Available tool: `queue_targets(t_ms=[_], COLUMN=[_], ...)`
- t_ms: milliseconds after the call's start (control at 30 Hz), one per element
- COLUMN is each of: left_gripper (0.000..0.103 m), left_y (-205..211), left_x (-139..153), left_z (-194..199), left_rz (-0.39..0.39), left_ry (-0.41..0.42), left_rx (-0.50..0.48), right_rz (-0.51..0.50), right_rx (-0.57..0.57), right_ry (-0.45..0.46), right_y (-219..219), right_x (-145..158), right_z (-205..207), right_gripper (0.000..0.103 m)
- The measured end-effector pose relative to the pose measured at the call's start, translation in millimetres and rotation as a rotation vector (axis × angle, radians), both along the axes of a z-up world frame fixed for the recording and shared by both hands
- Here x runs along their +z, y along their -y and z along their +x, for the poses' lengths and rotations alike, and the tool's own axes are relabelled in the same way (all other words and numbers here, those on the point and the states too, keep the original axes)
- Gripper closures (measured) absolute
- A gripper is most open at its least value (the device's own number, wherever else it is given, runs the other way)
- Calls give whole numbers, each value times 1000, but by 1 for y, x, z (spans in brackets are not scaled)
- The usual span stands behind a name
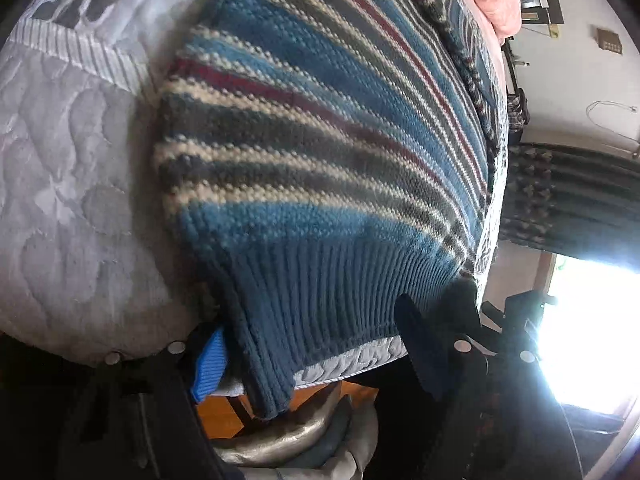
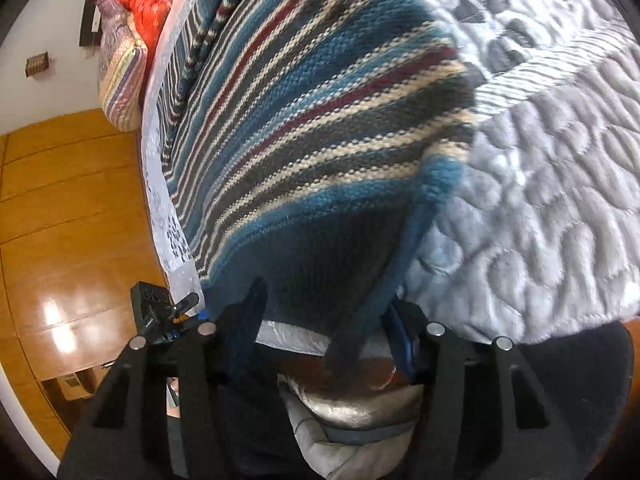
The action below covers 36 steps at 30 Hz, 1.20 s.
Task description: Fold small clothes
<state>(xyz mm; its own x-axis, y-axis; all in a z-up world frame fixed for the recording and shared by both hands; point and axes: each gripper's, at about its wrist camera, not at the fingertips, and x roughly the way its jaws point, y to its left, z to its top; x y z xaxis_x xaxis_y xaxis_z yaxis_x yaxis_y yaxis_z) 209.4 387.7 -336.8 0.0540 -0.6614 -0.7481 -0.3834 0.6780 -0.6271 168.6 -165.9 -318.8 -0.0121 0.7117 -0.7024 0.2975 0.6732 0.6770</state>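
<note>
A knitted sweater with blue, grey, cream and dark red stripes lies flat on the quilted bed cover. Its blue ribbed hem hangs a little over the bed's near edge. My left gripper is open at that edge, with the hem lying between its widely spread fingers. In the right wrist view the same sweater reaches down to my right gripper. This gripper is open too, and the dark blue edge of the knit sits between its fingers.
The grey-white quilt stretches away beside the sweater. Pillows and red bedding are piled at the bed's far end, with another striped knit near them. Wooden floor runs alongside the bed. A bright window glares.
</note>
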Motion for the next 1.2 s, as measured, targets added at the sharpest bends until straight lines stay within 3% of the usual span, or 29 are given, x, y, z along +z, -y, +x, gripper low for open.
queue_targets(t_ms=[67,100,133,233,300,433,633,800,1000,1200], left_gripper=[27,34,54,88,93,95,95,95,95,95], left_y=[2,4,6,6,1,-19,-31,-34,-40,-44], left_x=[-1,-2,-6,-10,-2,31,76,108,138,140], left_z=[-1,-1,-2,-6,-10,-22,-21,-1,54,124], left_rz=[-16,-22,-21,-28,-52,-105,-149,-177,-151,-116], left_ry=[-9,-16,-37,-48,-18,92,206,284,326,306], left_rx=[18,21,23,51,89,166,191,202,183,164], right_rz=[-2,-3,-1,-7,-13,32,137,169,168,133], right_rx=[-7,-15,-24,-29,-25,-44,-57,-47,-34,-10], right_ry=[-3,-5,-7,1,19,75,202,274,330,330], right_y=[5,6,8,11,12,23,34,35,29,21], right_x=[-1,-3,-5,-6,-2,16,63,94,123,122], right_z=[-2,-2,-2,-4,-6,-10,-6,21,80,150], right_gripper=[53,56,64,88,95,96,96,96,96,96])
